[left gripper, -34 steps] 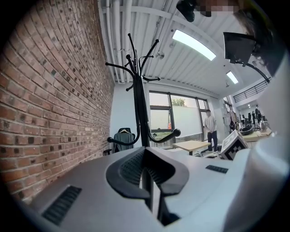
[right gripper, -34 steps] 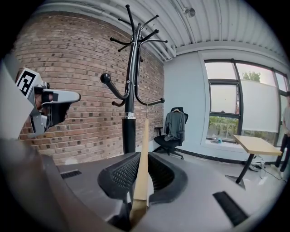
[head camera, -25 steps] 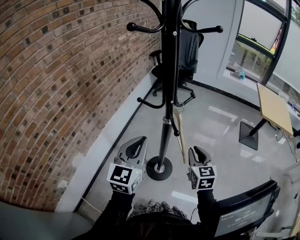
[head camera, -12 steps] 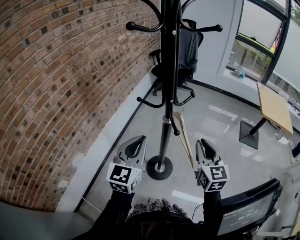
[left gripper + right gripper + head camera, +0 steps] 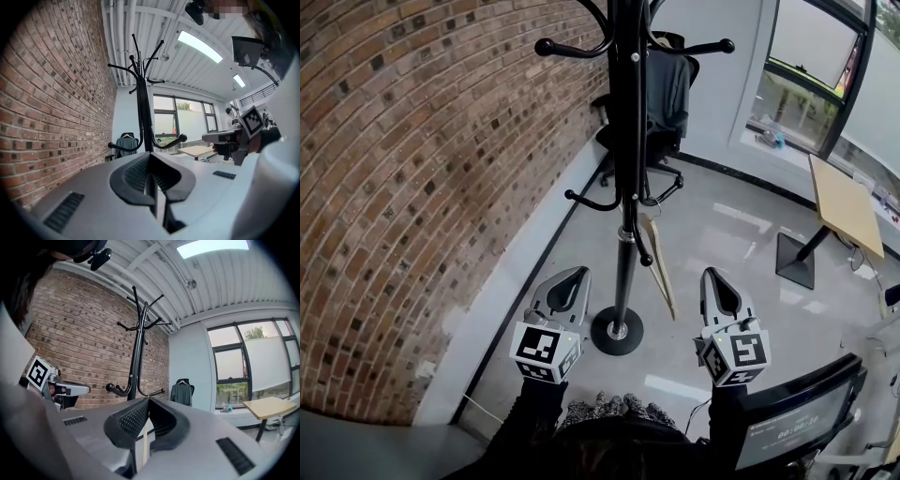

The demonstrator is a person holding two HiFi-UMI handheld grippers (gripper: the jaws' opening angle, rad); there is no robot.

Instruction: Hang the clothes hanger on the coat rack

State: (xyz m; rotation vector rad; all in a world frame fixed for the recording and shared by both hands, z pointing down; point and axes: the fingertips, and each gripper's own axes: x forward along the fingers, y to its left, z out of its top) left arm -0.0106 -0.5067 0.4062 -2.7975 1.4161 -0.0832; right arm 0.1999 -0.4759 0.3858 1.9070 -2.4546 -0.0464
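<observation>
The hanger (image 5: 660,270) hangs on a low hook of the rack (image 5: 625,187), to the pole's right, touching neither tool. The left tool (image 5: 575,276) is closed and empty, just left of the rack's pole. The right tool (image 5: 713,276) is also closed on nothing, right of the rack beyond the hanger.

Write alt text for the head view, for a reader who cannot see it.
Seen from above, a pale wooden clothes hanger hangs from a lower hook of a black metal coat rack beside a red brick wall. The grey left gripper and right gripper flank its pole, both shut and clear of the hanger.
</observation>
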